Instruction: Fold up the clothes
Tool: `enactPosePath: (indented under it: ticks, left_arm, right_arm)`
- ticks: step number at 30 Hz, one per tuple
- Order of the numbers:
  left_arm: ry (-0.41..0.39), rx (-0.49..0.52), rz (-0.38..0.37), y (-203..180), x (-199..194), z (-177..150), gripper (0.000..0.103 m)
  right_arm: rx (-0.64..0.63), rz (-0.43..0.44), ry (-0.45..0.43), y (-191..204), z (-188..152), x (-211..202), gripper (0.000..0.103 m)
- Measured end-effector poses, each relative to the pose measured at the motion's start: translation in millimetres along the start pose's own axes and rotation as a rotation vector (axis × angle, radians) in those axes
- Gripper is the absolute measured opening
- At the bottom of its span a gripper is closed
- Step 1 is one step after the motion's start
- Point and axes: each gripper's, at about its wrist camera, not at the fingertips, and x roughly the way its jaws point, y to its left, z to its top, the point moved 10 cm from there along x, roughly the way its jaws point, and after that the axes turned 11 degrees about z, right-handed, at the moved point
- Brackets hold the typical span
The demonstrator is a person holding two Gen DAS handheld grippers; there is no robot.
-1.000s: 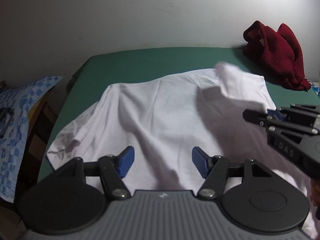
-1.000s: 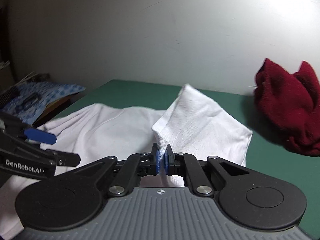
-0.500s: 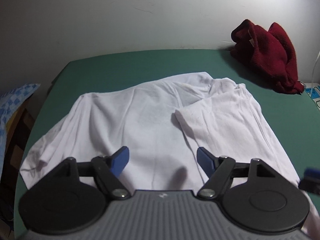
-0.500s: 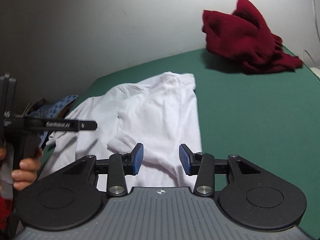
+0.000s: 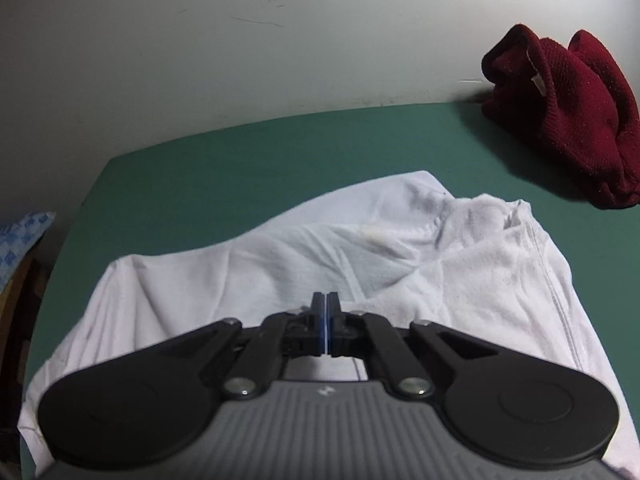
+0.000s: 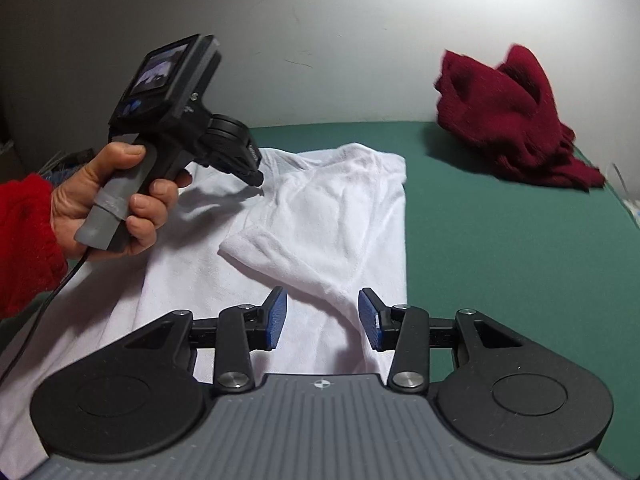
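Observation:
A white T-shirt (image 5: 360, 256) lies spread on the green table (image 5: 224, 168), its right sleeve folded inward over the body (image 6: 312, 240). My left gripper (image 5: 326, 320) is shut, its pads pressed together just above the shirt's middle; I cannot tell whether cloth is pinched. In the right wrist view the left gripper (image 6: 256, 178) points down at the shirt near the collar. My right gripper (image 6: 322, 320) is open and empty, just above the folded sleeve's lower edge.
A crumpled dark red garment (image 5: 568, 120) lies at the table's far right corner against the white wall; it also shows in the right wrist view (image 6: 516, 120). A blue patterned cloth (image 5: 20, 240) lies off the table's left edge.
My right gripper let go of the sleeve after laying it over the shirt and pulled back open. My left gripper moved forward over the shirt and shut.

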Motion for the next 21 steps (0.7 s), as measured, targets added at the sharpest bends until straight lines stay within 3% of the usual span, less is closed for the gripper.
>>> enactPosePath:
  ticks: [4, 6, 8, 10, 12, 15, 18, 19, 20, 21]
  left_arm:
    - [0.059, -0.005, -0.026, 5, 13, -13, 0.000]
    - [0.046, -0.002, -0.027, 6, 11, -15, 0.003]
    - [0.046, -0.007, -0.024, 6, 13, -14, 0.006]
    - [0.042, -0.011, -0.026, 7, 14, -13, 0.006]
    - [0.033, -0.007, -0.028, 7, 14, -13, 0.006]
    - [0.023, 0.016, -0.015, 7, 11, -14, 0.008]
    - [-0.023, 0.027, -0.002, 7, -3, -11, 0.009]
    - [-0.033, 0.036, 0.007, 7, -6, -11, 0.009]
    - [-0.028, 0.049, 0.021, 5, -6, -12, 0.007]
    - [-0.019, 0.062, 0.031, 2, -3, -13, 0.000]
  right_arm:
    - [-0.049, 0.120, 0.051, 22, 7, 21, 0.044]
    - [-0.053, 0.193, 0.077, 33, 8, 27, 0.042]
    - [-0.058, 0.267, 0.104, 45, 8, 32, 0.015]
    - [-0.063, 0.340, 0.131, 57, 9, 36, 0.017]
    - [-0.068, 0.413, 0.158, 68, 9, 40, 0.026]
    - [-0.075, 0.523, 0.198, 85, 10, 45, 0.027]
    - [-0.051, 0.362, 0.177, 68, 5, 62, 0.042]
    - [-0.043, 0.301, 0.169, 61, 4, 68, 0.040]
    - [-0.034, 0.240, 0.160, 54, 2, 73, 0.029]
    - [-0.025, 0.180, 0.151, 47, 0, 77, 0.028]
